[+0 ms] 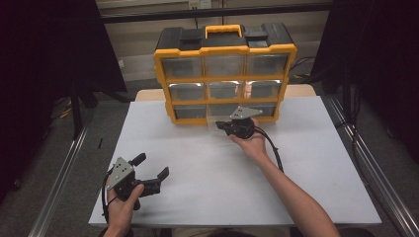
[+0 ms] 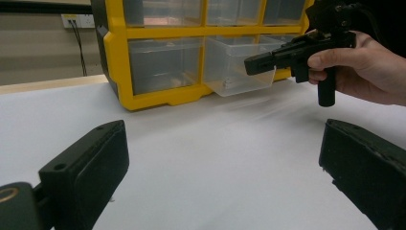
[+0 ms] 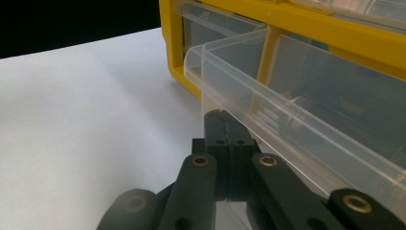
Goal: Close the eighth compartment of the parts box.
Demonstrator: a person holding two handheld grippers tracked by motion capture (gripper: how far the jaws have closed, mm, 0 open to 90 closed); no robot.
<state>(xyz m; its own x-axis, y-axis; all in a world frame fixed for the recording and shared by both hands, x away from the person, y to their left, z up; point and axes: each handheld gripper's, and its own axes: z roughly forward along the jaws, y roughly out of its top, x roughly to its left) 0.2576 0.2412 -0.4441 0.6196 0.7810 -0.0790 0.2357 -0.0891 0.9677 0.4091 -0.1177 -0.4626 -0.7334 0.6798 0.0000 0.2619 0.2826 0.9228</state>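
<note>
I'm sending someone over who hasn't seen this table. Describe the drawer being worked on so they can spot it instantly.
Find the yellow and black drawer cabinet at the far edge of the white table. In its bottom row, the middle clear drawer juts forward while its neighbours sit flush, and the right gripper is shut on its front.

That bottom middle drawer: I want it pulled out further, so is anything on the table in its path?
Nothing visible. The drawer sticks partly out of the organizer, the right gripper shut at its front, and the white table before it lies bare. The left gripper waits off to the side.
</note>
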